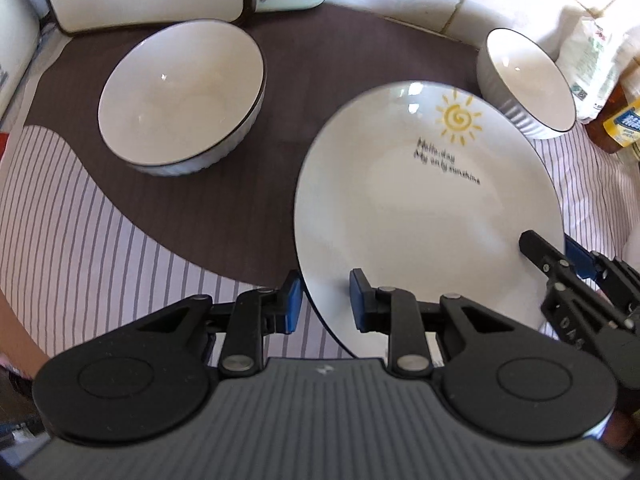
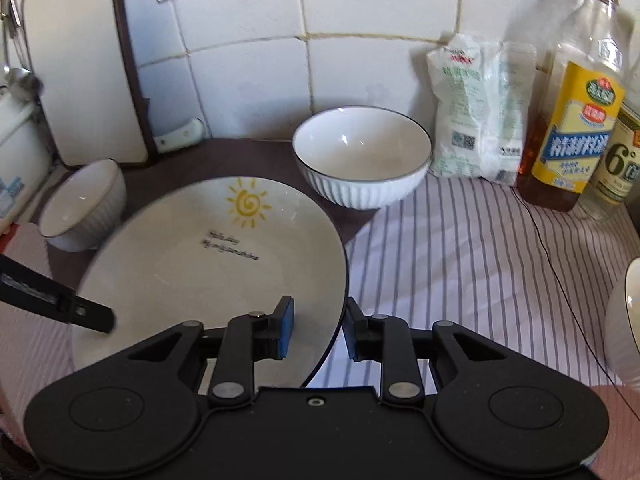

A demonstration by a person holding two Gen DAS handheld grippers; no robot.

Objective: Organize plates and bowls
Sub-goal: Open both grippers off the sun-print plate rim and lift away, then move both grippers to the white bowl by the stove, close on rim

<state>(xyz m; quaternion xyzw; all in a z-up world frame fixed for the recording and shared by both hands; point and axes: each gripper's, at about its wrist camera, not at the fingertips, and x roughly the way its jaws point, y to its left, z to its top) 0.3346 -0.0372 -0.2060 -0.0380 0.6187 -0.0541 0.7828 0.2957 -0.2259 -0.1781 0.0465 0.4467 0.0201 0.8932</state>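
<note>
Left wrist view: my left gripper (image 1: 325, 300) and right gripper (image 2: 319, 328) straddle the plate (image 1: 420, 216) rim, neither pad visibly clamped, ready to lift.

Bowl (image 2: 624, 320) cut by right edge; plate (image 2: 208, 264) text blurred, near rim under right claw (image 2: 318, 328).

- Left gripper (image 1: 325, 300) straddles the sun plate (image 1: 424, 208) rim; contact seems likely, though unclear.
- Large bowl (image 1: 180, 96) sits on the brown mat (image 1: 288, 92).
</note>
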